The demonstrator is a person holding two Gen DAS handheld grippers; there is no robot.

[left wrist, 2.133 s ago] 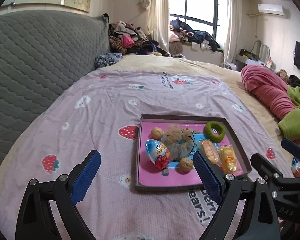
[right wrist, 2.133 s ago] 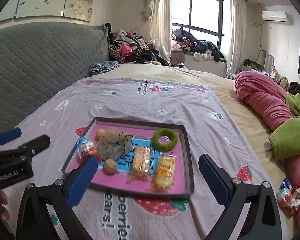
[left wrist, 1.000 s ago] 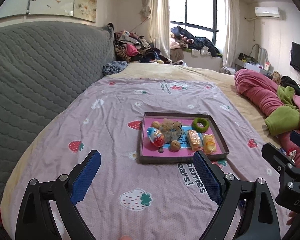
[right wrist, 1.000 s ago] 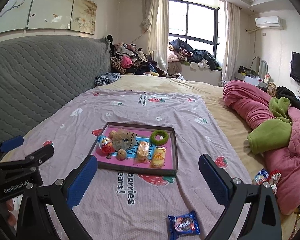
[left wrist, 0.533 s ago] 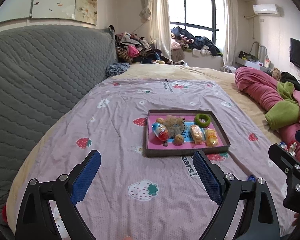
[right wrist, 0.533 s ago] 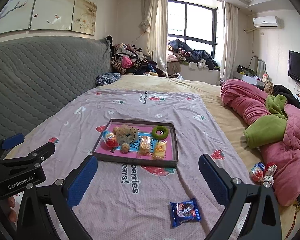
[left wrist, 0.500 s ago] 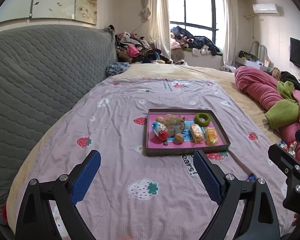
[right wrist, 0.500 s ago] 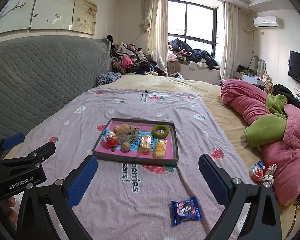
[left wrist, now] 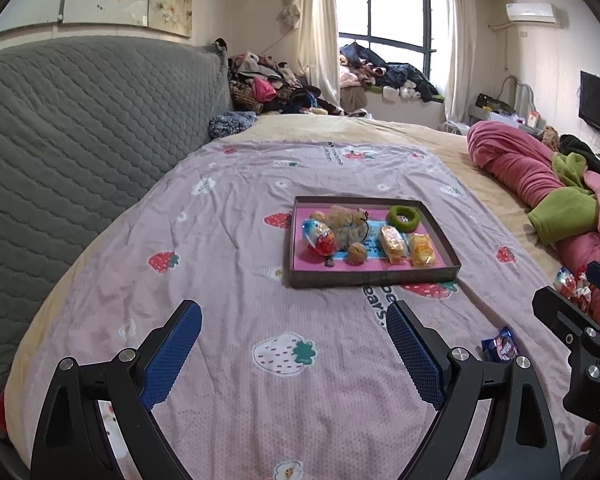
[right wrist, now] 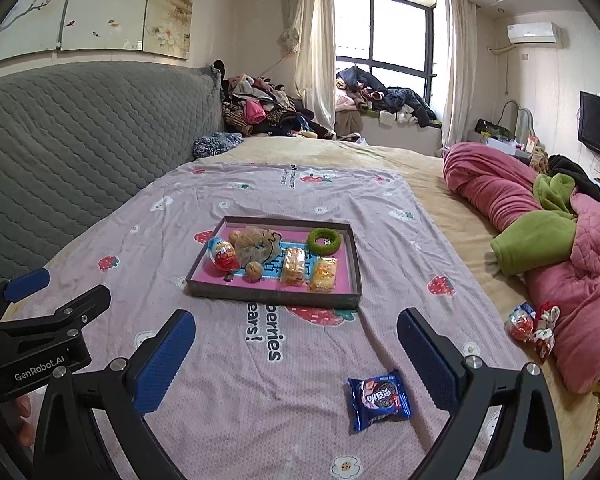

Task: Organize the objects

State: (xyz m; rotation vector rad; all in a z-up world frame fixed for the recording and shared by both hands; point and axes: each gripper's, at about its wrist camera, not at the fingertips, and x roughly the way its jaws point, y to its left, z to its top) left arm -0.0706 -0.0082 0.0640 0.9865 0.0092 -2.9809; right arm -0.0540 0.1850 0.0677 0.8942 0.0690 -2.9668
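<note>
Right wrist view: one shallow tray with a pink floor is seen in the middle of the bed, on a lilac strawberry-print sheet. Seven things are counted inside it: one foil-wrapped egg at the left, two walnuts, one beige scrunchie, one green ring at the far right corner, and two yellow wrapped snacks side by side near the front wall. One blue cookie packet lies flat on the sheet, well apart from the tray and just inside the right finger of the right gripper. Two more wrapped sweets are seen at the edge of a pink quilt, beside a green blanket fold.

The right gripper is held spread wide above the sheet, with nothing between its blue pads. The left gripper is likewise spread wide and empty, and the tray is seen beyond it. A grey quilted headboard runs along the left.
</note>
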